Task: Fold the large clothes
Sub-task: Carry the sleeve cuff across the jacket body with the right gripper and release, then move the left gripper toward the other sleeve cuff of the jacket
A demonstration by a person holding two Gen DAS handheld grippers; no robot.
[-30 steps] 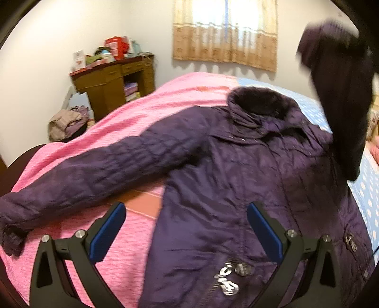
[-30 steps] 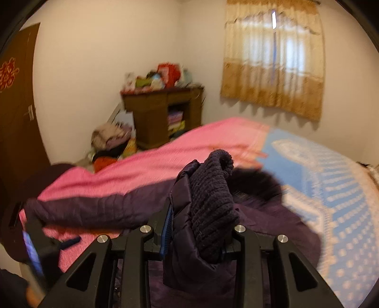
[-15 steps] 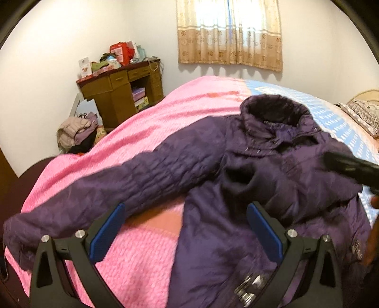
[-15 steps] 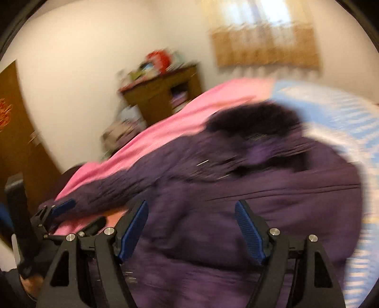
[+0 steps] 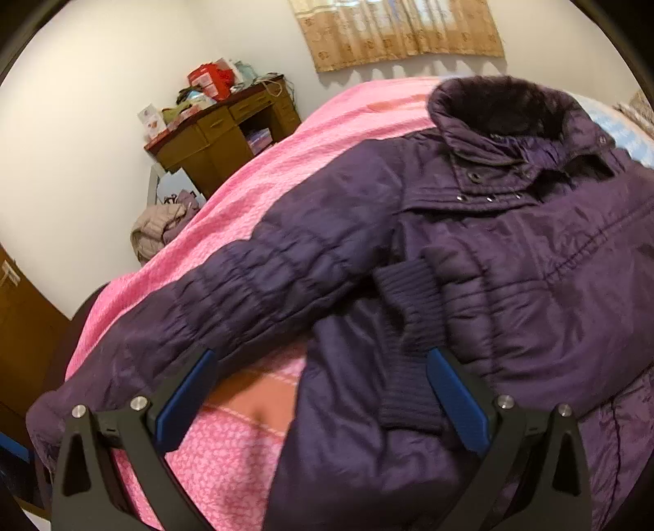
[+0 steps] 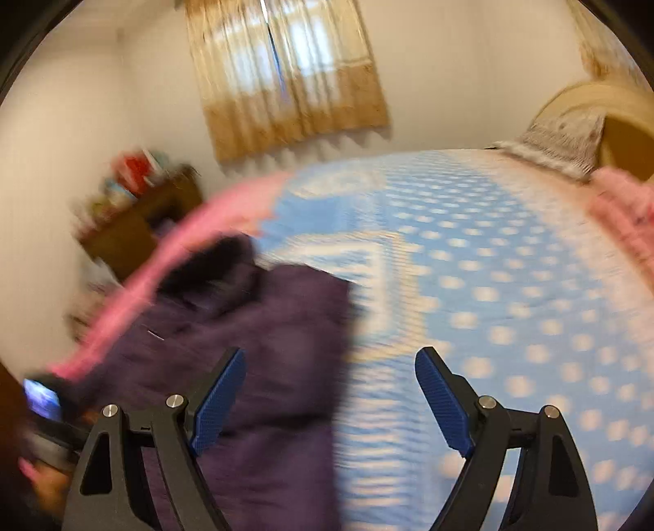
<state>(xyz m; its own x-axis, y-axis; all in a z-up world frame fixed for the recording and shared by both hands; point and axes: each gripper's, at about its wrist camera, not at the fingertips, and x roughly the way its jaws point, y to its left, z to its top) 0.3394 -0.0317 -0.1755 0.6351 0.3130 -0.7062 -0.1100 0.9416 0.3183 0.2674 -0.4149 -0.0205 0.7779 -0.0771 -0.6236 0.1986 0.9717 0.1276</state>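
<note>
A dark purple padded jacket (image 5: 511, 265) lies face up on the pink bedspread (image 5: 253, 212). One sleeve (image 5: 229, 298) stretches out to the lower left. The other sleeve is folded across the chest, with its ribbed cuff (image 5: 408, 326) lying on the front. My left gripper (image 5: 321, 392) hovers open just above the jacket's side, near that cuff, with nothing gripped. In the blurred right wrist view the jacket (image 6: 253, 347) lies to the left. My right gripper (image 6: 331, 400) hangs over its edge and the blue dotted bedspread (image 6: 490, 306); its jaws are opening and hold nothing.
A cluttered wooden desk (image 5: 229, 130) stands by the far wall, with a heap of clothes (image 5: 159, 233) on the floor beside it. A curtain (image 5: 400, 32) covers the window. A pillow (image 6: 564, 139) and a headboard (image 6: 621, 118) are at the right end of the bed.
My right gripper let go of the sleeve cuff, which now lies folded across the jacket's front, and swung right over the blue bedspread. My left gripper came lower and closer to the jacket.
</note>
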